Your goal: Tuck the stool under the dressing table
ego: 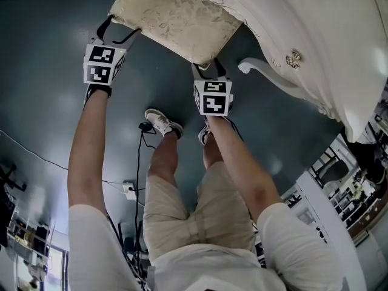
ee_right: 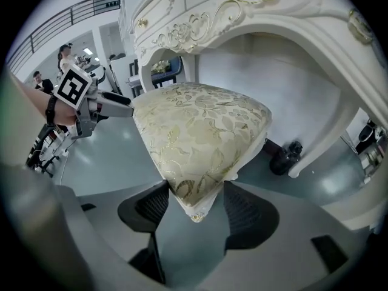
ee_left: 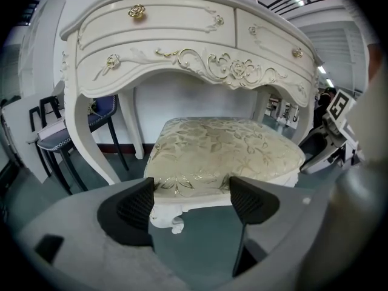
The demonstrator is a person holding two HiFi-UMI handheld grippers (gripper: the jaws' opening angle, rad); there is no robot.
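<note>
The stool [ego: 170, 17] has a cream, gold-leaf cushion and a carved white frame; it stands half under the white dressing table [ego: 315, 35]. My left gripper [ego: 118, 32] is at the stool's near-left corner. In the left gripper view the jaws [ee_left: 194, 205] flank that corner of the stool [ee_left: 224, 147], pads against its edge, below the table [ee_left: 157, 47] drawers. My right gripper [ego: 209, 71] holds the near-right corner. In the right gripper view that corner of the stool [ee_right: 200, 120] is wedged between the jaws [ee_right: 195, 208], under the table [ee_right: 242, 11].
A curved table leg [ego: 267, 71] stands right of the stool. My feet [ego: 162, 123] are just behind the grippers, with a cable and socket block [ego: 130, 190] on the floor. A dark chair [ee_left: 60, 132] sits left of the table; a black object [ee_right: 282, 156] lies by the wall.
</note>
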